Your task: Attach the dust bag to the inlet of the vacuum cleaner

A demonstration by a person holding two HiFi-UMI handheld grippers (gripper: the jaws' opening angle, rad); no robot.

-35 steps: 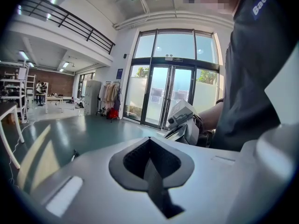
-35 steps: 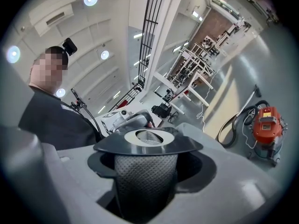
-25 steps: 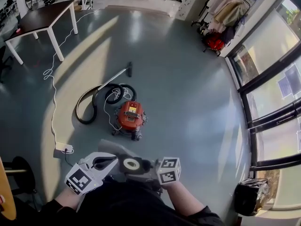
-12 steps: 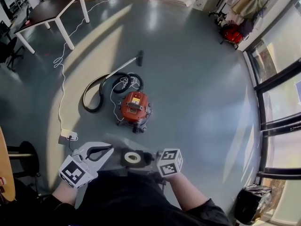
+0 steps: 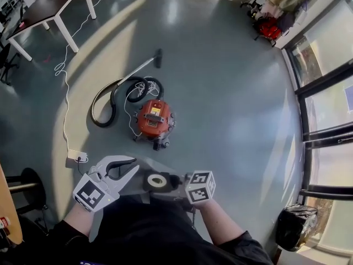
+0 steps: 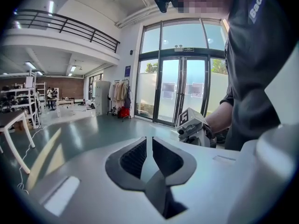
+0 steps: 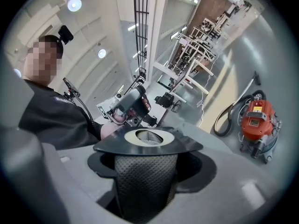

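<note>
two tools are hovering low in front of the person, and only one is carrying anything. the right tool [image 7: 147, 161] is clenching the dust bag [image 7: 145, 188] by its grey fabric neck, with the dark collar and its pale ring sitting just above the jaws. the left tool [image 6: 149, 143] has just been opening its jaws. they are now standing a narrow way apart with nothing between them, and in the head view it is hanging just beside the collar without touching it.

so the bag is riding on the right tool alone, while the left one is probably freeing itself for work at the machine. which job that will be, the views are not showing.

the vacuum cleaner [image 5: 153, 118] is sitting on the floor [image 5: 231, 93] well apart from both tools, its hose [image 5: 102, 106] looping beside it. it is looking no nearer than a second ago, and its inlet is too small to make out. the attaching itself is not yet beginning, and the bag is still needing to be carried across.
</note>
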